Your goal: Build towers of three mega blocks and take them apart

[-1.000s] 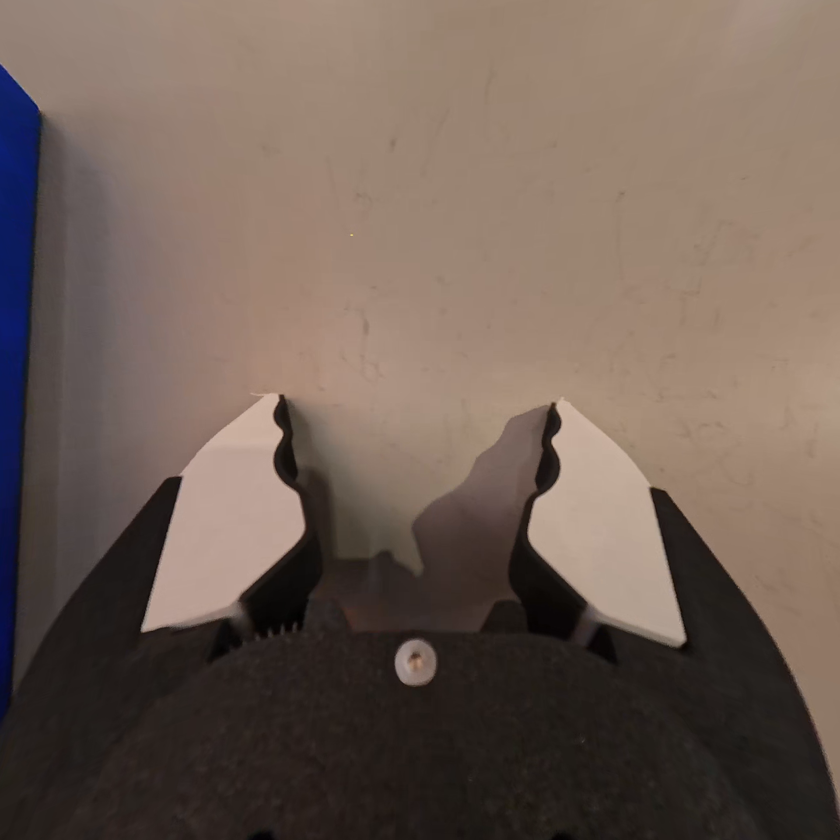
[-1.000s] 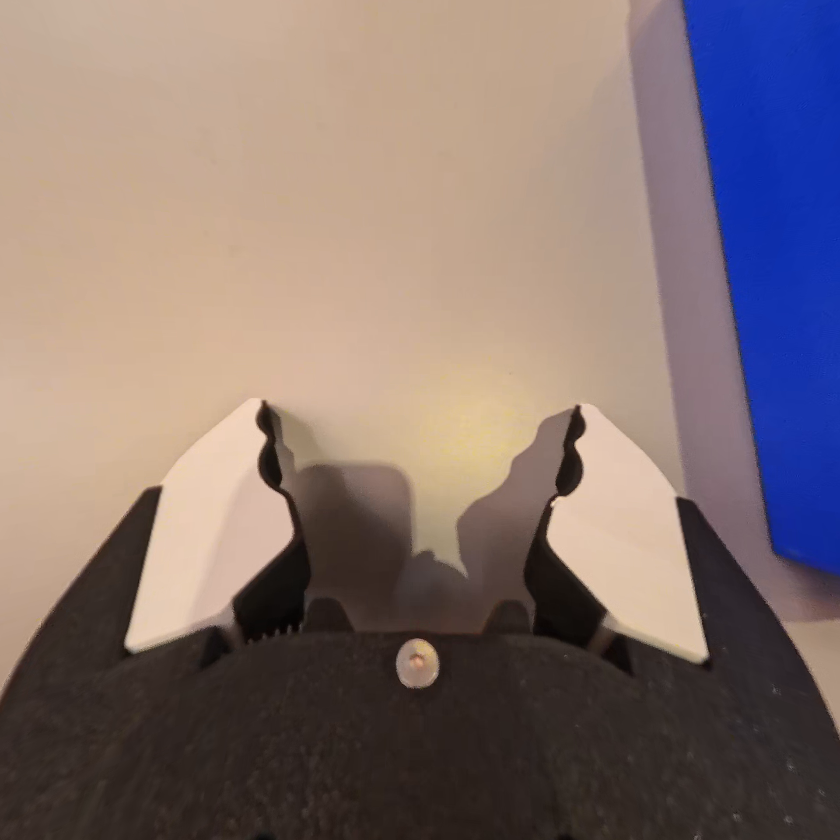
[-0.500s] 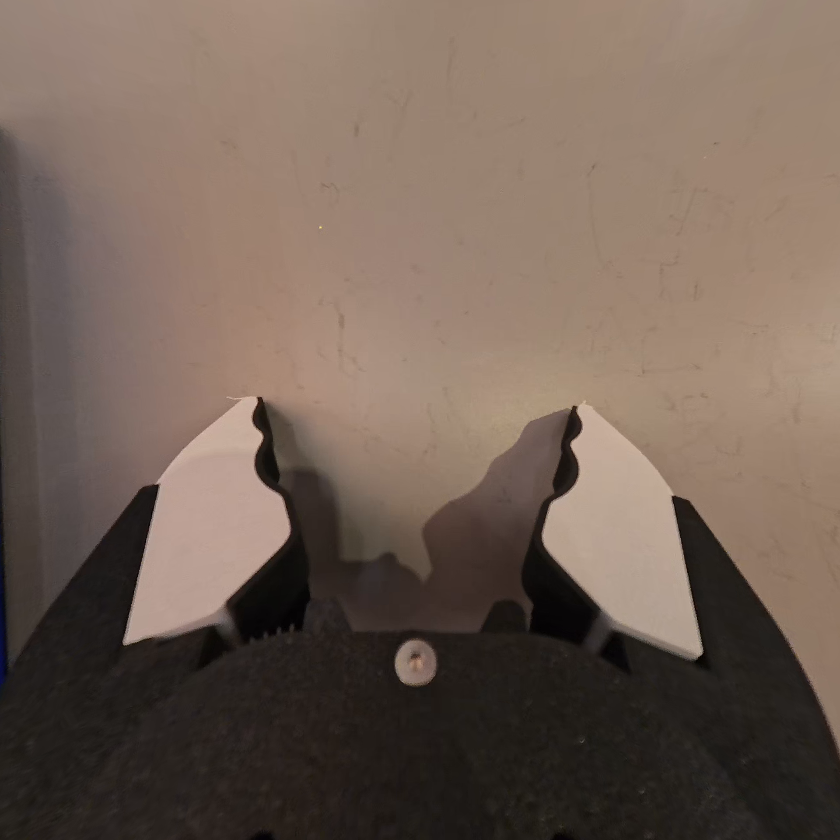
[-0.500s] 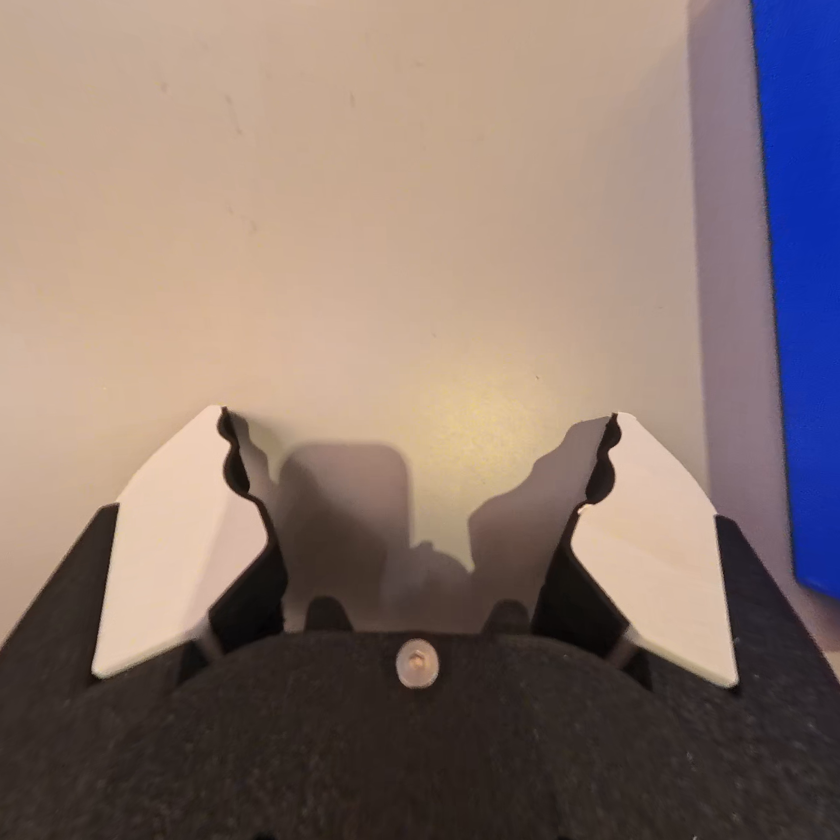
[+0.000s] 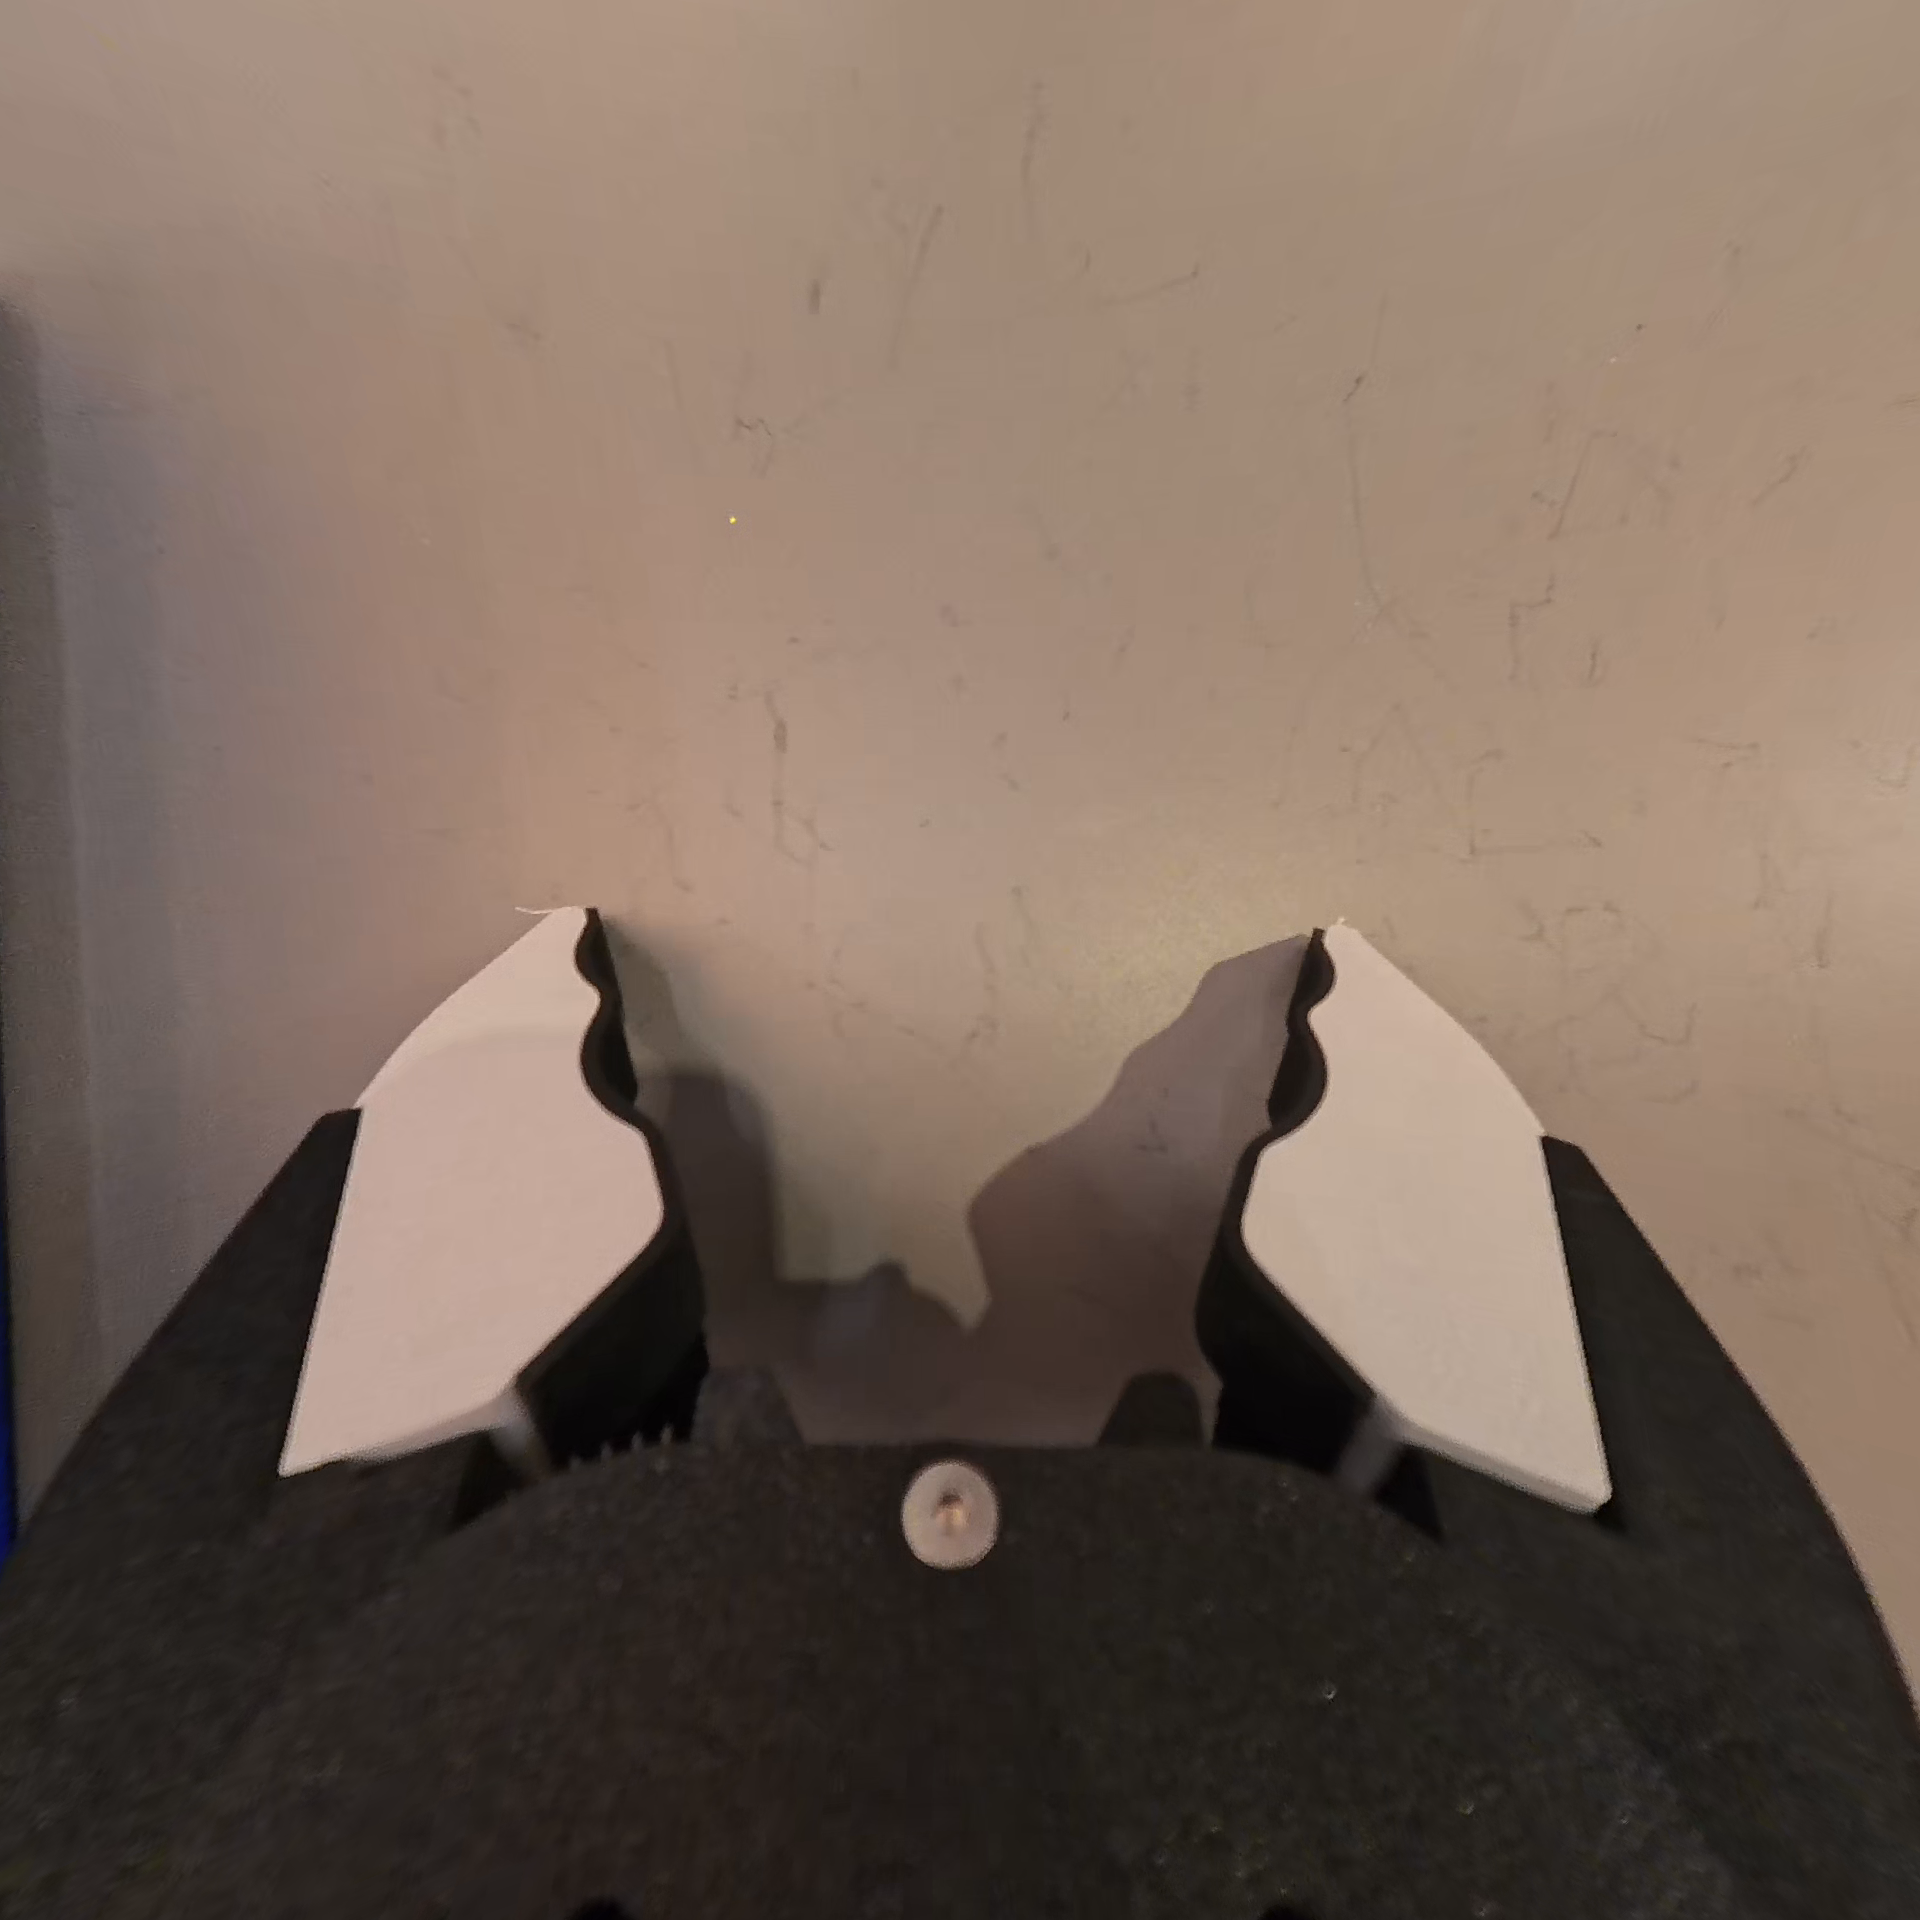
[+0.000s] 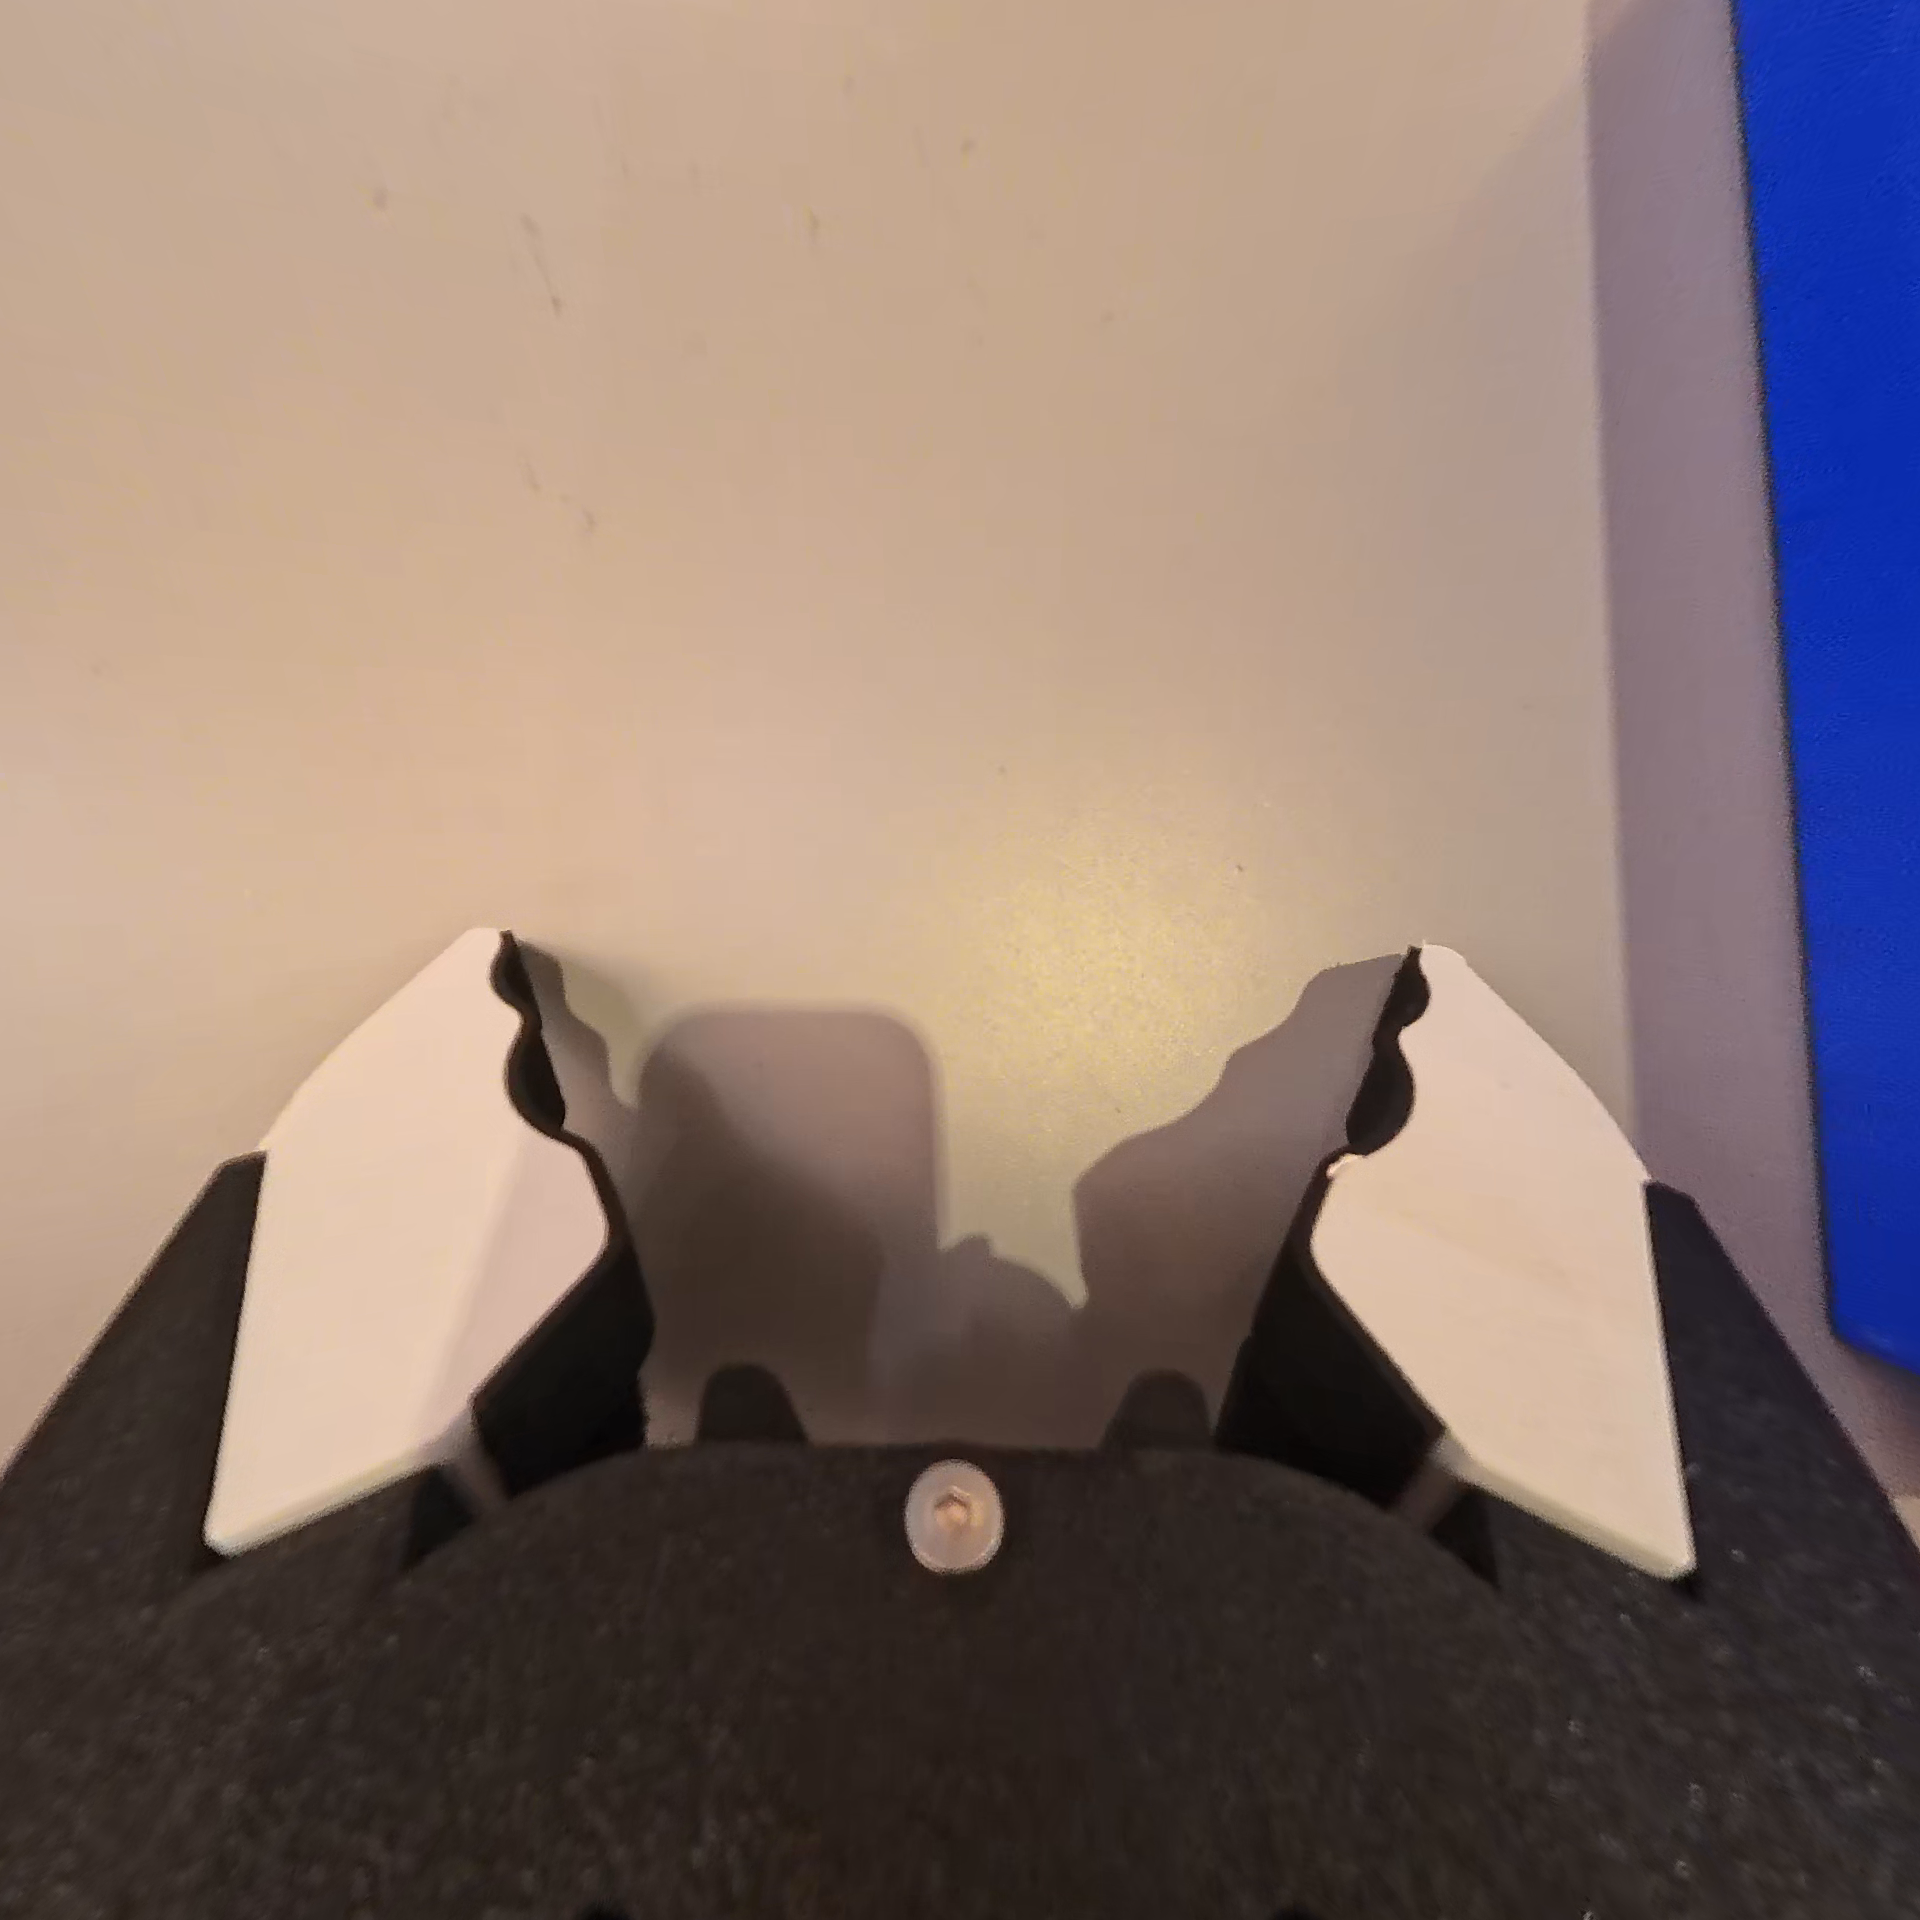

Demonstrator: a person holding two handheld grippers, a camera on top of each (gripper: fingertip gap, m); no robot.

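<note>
My left gripper (image 5: 954, 925) is open and empty, pointing down close over a scratched beige tabletop (image 5: 1039, 468). My right gripper (image 6: 961, 951) is open wide and empty over the same pale tabletop (image 6: 727, 520). A large blue block (image 6: 1839, 623) fills the right edge of the right wrist view, to the right of the right gripper and apart from it. Only a thin blue sliver (image 5: 5, 1351) shows at the left edge of the left wrist view. No other blocks are in view.
The blue block casts a grey shadow strip beside it in both views. The grippers cast shadows on the table between their fingers. My right tips are roughly 9 cm from the large blue block (image 6: 1839, 623).
Both grippers have opened wider. The blue thing has slid out toward the edge of each view: nearly gone on the left of the left view, narrower on the right of the right view.
</note>
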